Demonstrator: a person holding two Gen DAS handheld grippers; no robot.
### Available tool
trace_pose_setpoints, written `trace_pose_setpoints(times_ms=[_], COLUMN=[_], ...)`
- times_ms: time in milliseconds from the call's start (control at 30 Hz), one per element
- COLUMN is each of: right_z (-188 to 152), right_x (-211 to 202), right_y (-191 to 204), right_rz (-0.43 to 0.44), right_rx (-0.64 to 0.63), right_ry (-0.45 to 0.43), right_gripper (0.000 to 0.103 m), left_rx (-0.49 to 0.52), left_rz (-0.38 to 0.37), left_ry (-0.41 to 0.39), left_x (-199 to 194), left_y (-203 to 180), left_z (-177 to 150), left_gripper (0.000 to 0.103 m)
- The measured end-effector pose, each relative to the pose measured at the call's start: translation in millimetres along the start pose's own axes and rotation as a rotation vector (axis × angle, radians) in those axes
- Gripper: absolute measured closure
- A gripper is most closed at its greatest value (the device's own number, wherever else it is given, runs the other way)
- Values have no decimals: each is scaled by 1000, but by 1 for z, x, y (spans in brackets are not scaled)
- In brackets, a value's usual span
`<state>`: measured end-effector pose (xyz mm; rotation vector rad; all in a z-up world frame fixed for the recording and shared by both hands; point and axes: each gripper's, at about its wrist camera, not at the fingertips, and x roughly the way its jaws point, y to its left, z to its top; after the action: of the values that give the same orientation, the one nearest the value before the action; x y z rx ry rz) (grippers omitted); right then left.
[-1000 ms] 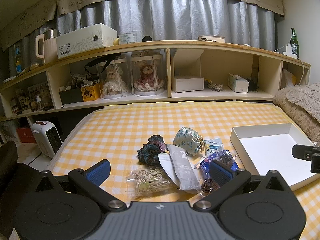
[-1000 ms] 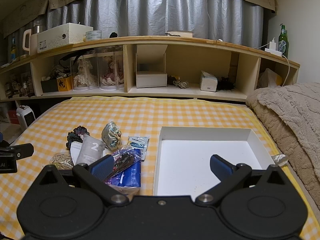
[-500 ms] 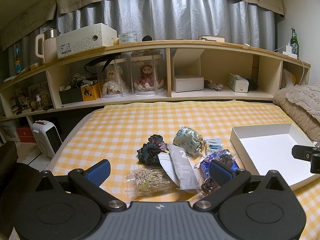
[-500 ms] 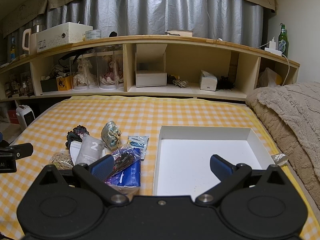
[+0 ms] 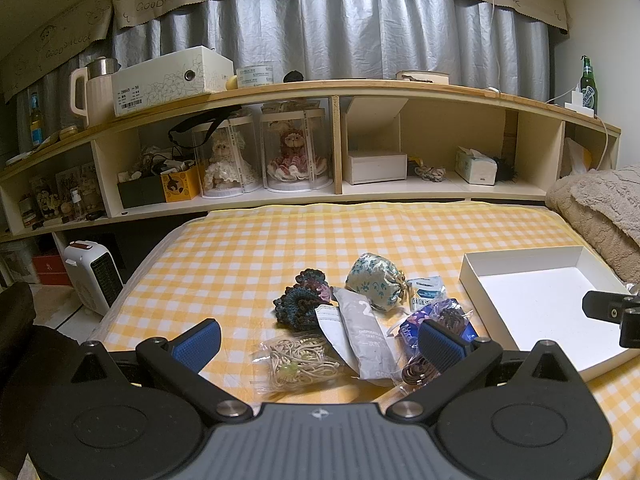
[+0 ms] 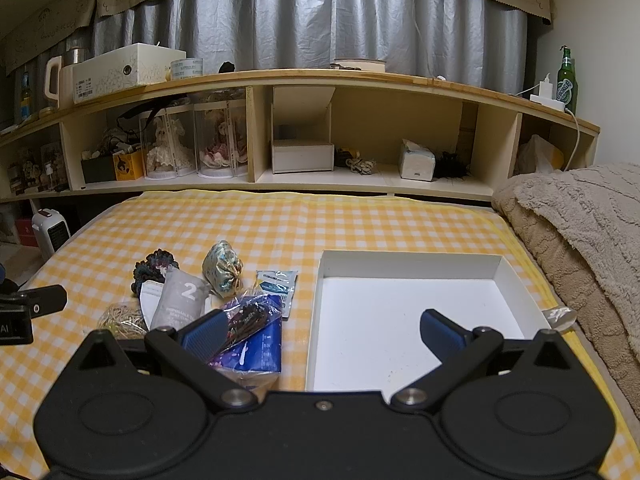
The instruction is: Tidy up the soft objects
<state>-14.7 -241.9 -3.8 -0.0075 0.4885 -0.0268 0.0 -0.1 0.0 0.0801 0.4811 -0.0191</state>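
Observation:
A pile of soft items lies on the yellow checked bed: a dark crocheted scrunchie (image 5: 301,305), a floral pouch (image 5: 376,286), a grey packet marked 2 (image 5: 362,338), a bag of beige hair ties (image 5: 298,362), a blue pack with dark hair ties (image 5: 448,322) and a small white-blue sachet (image 5: 427,292). My left gripper (image 5: 318,342) is open and empty, just in front of the pile. My right gripper (image 6: 322,334) is open and empty, straddling the left wall of the empty white box (image 6: 408,264). The pile shows left of the box, with the grey packet (image 6: 182,300) and blue pack (image 6: 256,340).
A wooden shelf unit (image 5: 340,92) with doll cases, boxes and tissues runs along the back. A beige blanket (image 6: 580,232) lies right of the box. A small white heater (image 5: 94,276) stands on the floor at the left.

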Motion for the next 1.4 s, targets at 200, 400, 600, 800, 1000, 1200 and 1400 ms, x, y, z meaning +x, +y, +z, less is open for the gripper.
trace_pose_setpoints(times_ms=[200, 400, 600, 800, 1000, 1200, 1400], right_z=[0, -1, -1, -1, -1, -4, -3], right_x=[0, 0, 0, 0, 1, -2, 4], right_y=[0, 0, 1, 1, 0, 1, 1], right_rz=[0, 0, 0, 0, 0, 0, -2], right_rx=[0, 0, -1, -1, -1, 1, 10], right_ry=[1, 1, 2, 3, 4, 8, 12], right_gripper=[0, 0, 0, 0, 0, 0, 0], left_rx=[0, -1, -1, -1, -1, -1, -6], left_rz=[0, -1, 0, 0, -1, -1, -6], left_ry=[1, 0, 1, 2, 2, 3, 10], left_x=[0, 0, 0, 0, 0, 0, 1], left_y=[0, 0, 0, 0, 0, 0, 1], left_z=[0, 0, 0, 0, 0, 0, 0], left_gripper=[0, 0, 0, 0, 0, 0, 0])
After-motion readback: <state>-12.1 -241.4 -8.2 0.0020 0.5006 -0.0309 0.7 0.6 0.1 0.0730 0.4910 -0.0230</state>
